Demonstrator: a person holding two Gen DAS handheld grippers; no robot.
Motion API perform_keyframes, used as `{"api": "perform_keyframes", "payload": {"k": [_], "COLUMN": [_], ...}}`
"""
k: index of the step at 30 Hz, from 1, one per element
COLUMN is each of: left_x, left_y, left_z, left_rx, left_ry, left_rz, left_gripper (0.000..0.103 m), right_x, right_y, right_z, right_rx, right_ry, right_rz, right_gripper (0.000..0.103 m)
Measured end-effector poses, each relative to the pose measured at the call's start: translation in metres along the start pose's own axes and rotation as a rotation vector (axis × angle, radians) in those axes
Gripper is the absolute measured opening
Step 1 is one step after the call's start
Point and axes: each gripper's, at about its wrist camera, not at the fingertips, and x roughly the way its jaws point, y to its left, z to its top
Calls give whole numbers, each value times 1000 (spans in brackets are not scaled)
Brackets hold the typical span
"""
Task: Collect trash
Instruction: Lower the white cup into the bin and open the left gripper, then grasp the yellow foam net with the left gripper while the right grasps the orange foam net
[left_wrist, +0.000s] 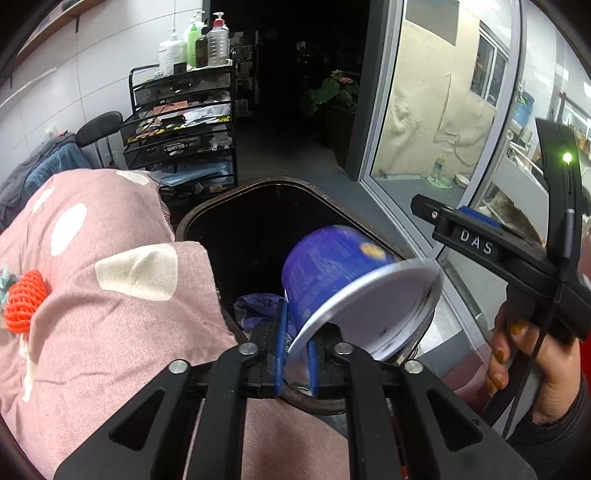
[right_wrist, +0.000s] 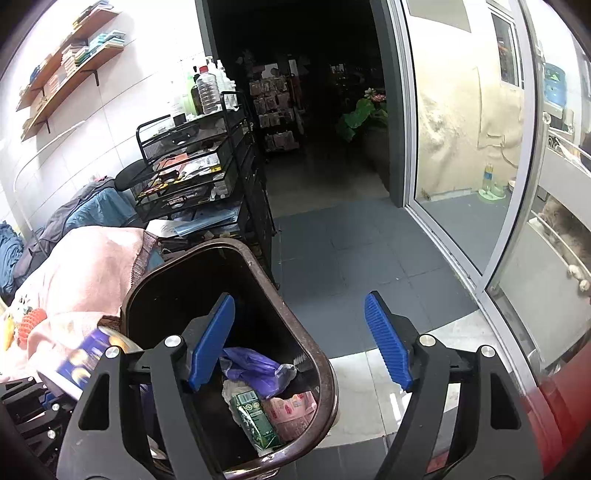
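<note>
My left gripper (left_wrist: 297, 349) is shut on the rim of a blue paper cup (left_wrist: 332, 269) and holds it tilted over the open brown trash bin (left_wrist: 207, 216). The cup looks blurred. It also shows in the right wrist view (right_wrist: 79, 363) at the bin's left edge. My right gripper (right_wrist: 299, 339) is open and empty above the bin's right rim (right_wrist: 325, 369). Inside the bin lie a purple bag (right_wrist: 255, 367), a green carton (right_wrist: 255, 417) and a pink wrapper (right_wrist: 291, 410). The right gripper's body (left_wrist: 517, 254) shows in the left wrist view at the right.
A pink cushion (left_wrist: 92, 288) with an orange net (left_wrist: 26, 306) lies left of the bin. A black wire shelf cart (right_wrist: 199, 173) with bottles stands behind. A glass sliding door (right_wrist: 461, 166) is on the right, over grey floor tiles (right_wrist: 351, 251).
</note>
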Motion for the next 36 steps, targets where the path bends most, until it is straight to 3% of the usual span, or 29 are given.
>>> {"api": "perform_keyframes", "payload": {"k": [1,3,6,17,25,36], "left_x": [0,-3,-10,-43,-92,-146], "left_y": [0,0,0,13,46,120], "left_z": [0,-1,1,-4,-21,-47], "left_rx": [3,3,13,-4,-64,-171], "left_ry": [1,-15,-55,-147,-246,-310], "left_rz": [3,11,35,65,106,277], "left_gripper": [28,65,77,88,93,97], "right_x": [-1,-1,-5,-7,-14,-32], "right_y": [-1,1,1,10,47,131], "right_z": [1,2,3,-1,-13,-26], "right_rx": [-2,-13,-16,-37,-106,-242], "right_ry": [-4,-16,-32,-34,-19,5], "right_rz": [-9,-29,-42,4,146,362], "right_gripper": [75,78,82,86,87,91]}}
